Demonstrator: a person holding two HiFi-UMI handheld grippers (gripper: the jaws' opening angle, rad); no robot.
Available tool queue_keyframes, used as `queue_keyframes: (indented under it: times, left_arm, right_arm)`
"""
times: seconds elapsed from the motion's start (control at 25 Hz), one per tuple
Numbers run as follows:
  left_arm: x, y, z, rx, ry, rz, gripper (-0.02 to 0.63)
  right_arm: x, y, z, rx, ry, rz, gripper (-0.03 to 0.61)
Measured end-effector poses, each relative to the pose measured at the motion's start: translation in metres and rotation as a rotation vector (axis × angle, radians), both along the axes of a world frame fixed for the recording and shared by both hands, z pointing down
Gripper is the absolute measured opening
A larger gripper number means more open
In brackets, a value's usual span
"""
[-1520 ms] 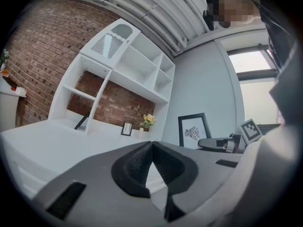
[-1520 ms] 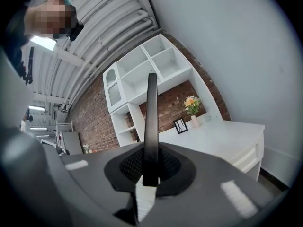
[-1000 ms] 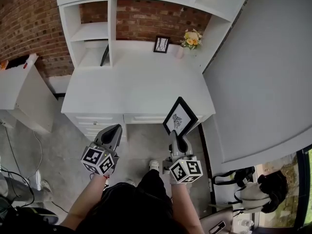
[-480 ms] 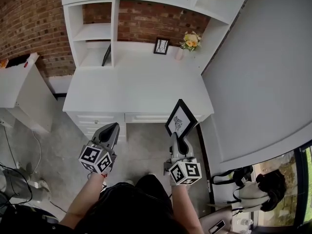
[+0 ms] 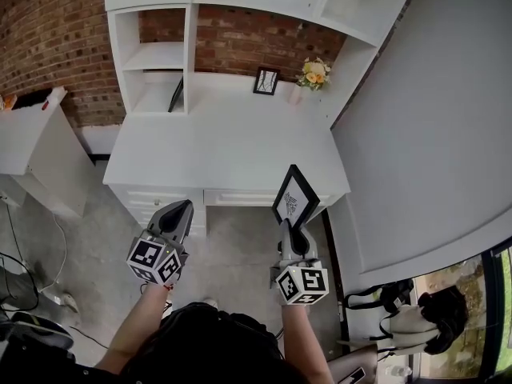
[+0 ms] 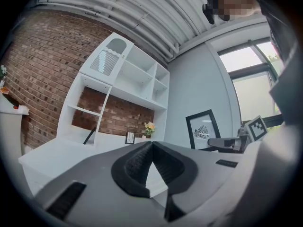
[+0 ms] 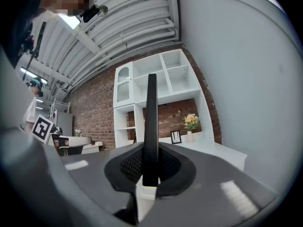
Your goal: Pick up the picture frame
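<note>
A black picture frame with a line drawing on white stands up out of my right gripper, which is shut on its lower edge in front of the white desk. In the right gripper view the frame shows edge-on, clamped between the two pads. From the left gripper view the same frame appears off to the right. My left gripper hangs to the left, shut with nothing in it; its pads meet at the tip.
A smaller black frame and a vase of flowers stand at the desk's back against the brick wall. White shelves rise above, with a dark flat item leaning inside. A grey wall is at right, a white cabinet at left.
The picture frame has rolled in my right gripper and now shows more edge-on. Both grippers stay roughly where they were in front of the desk.
</note>
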State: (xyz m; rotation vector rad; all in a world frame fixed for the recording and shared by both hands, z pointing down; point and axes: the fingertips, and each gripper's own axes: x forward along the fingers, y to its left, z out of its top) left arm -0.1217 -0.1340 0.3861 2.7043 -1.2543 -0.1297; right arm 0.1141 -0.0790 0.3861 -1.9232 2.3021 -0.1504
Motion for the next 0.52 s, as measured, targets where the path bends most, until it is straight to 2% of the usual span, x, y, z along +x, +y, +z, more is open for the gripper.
queue_keyframes:
  times: [0.28, 0.52]
  left_arm:
    - [0.000, 0.008, 0.000, -0.026, 0.003, -0.042, 0.005]
    - [0.013, 0.024, 0.001, -0.032, -0.003, -0.036, 0.005]
  right_arm:
    - [0.005, 0.007, 0.000, -0.024, 0.043, -0.018, 0.029]
    - [0.014, 0.024, 0.003, -0.038, 0.051, -0.023, 0.029]
